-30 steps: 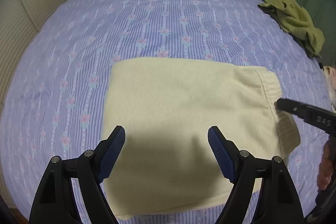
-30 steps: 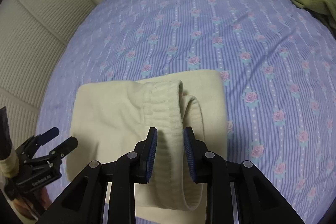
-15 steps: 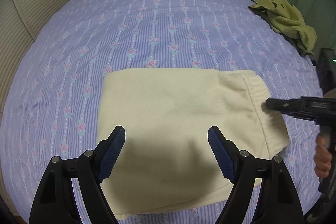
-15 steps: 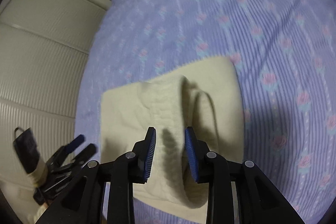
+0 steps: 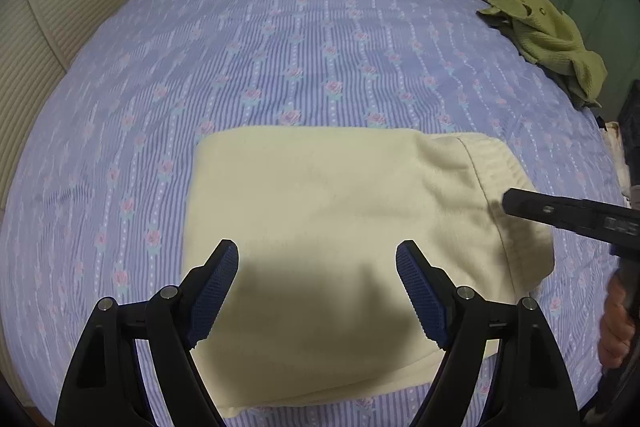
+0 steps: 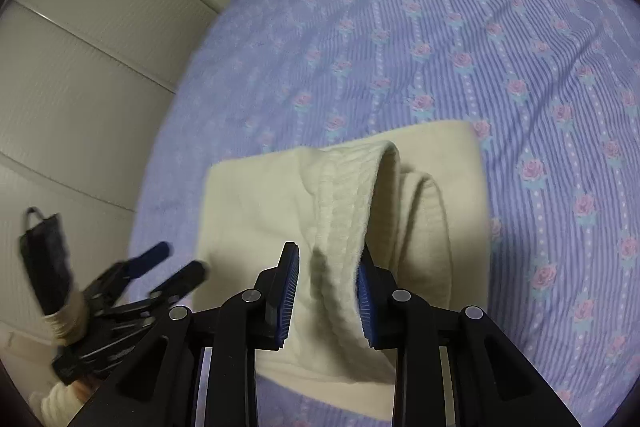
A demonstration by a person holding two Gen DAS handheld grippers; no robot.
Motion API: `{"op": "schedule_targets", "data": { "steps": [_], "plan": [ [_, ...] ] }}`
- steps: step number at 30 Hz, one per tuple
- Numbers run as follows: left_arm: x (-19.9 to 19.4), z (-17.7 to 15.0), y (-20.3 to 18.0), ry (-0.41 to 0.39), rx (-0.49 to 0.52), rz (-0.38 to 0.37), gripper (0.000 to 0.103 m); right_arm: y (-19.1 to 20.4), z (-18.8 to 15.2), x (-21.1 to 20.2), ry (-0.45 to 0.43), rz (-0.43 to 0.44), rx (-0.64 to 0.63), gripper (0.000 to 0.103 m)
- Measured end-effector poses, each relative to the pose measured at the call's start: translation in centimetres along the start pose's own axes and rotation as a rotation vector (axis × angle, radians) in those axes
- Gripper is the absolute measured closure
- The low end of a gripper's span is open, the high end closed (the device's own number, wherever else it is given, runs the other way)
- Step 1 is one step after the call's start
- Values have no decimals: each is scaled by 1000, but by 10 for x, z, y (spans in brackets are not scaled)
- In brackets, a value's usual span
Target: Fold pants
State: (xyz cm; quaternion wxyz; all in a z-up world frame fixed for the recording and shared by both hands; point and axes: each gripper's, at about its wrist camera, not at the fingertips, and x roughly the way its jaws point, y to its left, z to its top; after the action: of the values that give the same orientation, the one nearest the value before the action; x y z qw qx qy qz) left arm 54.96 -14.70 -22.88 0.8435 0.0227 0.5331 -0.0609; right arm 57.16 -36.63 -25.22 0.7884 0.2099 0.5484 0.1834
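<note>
The cream pants (image 5: 332, 223) lie folded into a thick, soft rectangle on the bed (image 5: 312, 39), near its front edge, on a purple striped cover with pink roses. Their ribbed waistband (image 6: 344, 211) stands up at the right end, curled open over the layers beneath. The left gripper (image 5: 317, 285) hovers above the fold, spread wide. The right gripper (image 6: 326, 293) is partly parted around the waistband, not clamped. An olive garment (image 5: 548, 31) sits at the bed's far right.
</note>
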Motion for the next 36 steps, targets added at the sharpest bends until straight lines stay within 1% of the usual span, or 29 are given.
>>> {"op": "schedule_targets", "data": {
  "steps": [2,3,4,7,11,12,14,15,17,18,19,20,21,22,23,24,26,28,29,31,33,36],
  "plan": [
    [0,-2,2,6,-18,1,22,-11,6,17,36,-23,55,78],
    [-1,-2,2,5,-22,0,22,-19,7,19,45,-31,80,92],
    [-2,-3,2,3,-24,2,22,-21,6,22,45,-62,104,94],
    [-5,-3,0,-3,-15,2,22,-27,-4,8,3,-141,131,96],
    [-10,-2,-3,-16,-1,-1,22,-25,-21,-18,-85,-217,159,98],
    [-11,-2,-3,-19,4,-3,22,-26,-23,-23,-96,-223,170,98],
    [-10,-3,-4,-18,12,5,22,-34,-24,-21,-77,-235,171,98],
    [-9,-3,-3,-14,14,11,22,-43,-24,-14,-57,-249,177,96],
    [-8,-6,-2,-6,19,24,22,-58,-22,1,-9,-231,219,89],
    [-9,-8,-1,-6,19,29,22,-62,-20,2,4,-229,245,77],
    [-11,-9,1,-7,17,31,22,-62,-20,-3,-4,-228,257,68],
    [-12,-11,2,-8,15,32,21,-59,-21,-11,-26,-233,247,65],
    [-12,-13,3,-8,13,34,20,-55,-23,-23,-62,-263,220,55],
    [-13,-15,4,-9,14,35,20,-49,-25,-35,-98,-299,192,38],
    [-13,-16,4,-10,15,34,20,-47,-28,-44,-122,-309,174,31],
    [-13,-18,3,-8,17,35,19,-44,-32,-51,-145,-297,156,22],
    [-11,-20,1,-2,22,38,19,-44,-35,-53,-143,-267,141,21],
    [-8,-21,-1,7,26,38,19,-50,-38,-41,-99,-277,141,21],
    [-8,-22,-2,11,32,38,19,-54,-41,-40,-81,-275,151,21],
    [-8,-22,-4,9,46,43,19,-61,-46,-21,-43,-225,191,21],
    [-9,-24,-6,5,59,53,19,-63,-50,-4,-16,-214,217,21],
    [-9,-24,-6,3,66,61,19,-77,-57,12,12,-183,265,21]
  ]
}}
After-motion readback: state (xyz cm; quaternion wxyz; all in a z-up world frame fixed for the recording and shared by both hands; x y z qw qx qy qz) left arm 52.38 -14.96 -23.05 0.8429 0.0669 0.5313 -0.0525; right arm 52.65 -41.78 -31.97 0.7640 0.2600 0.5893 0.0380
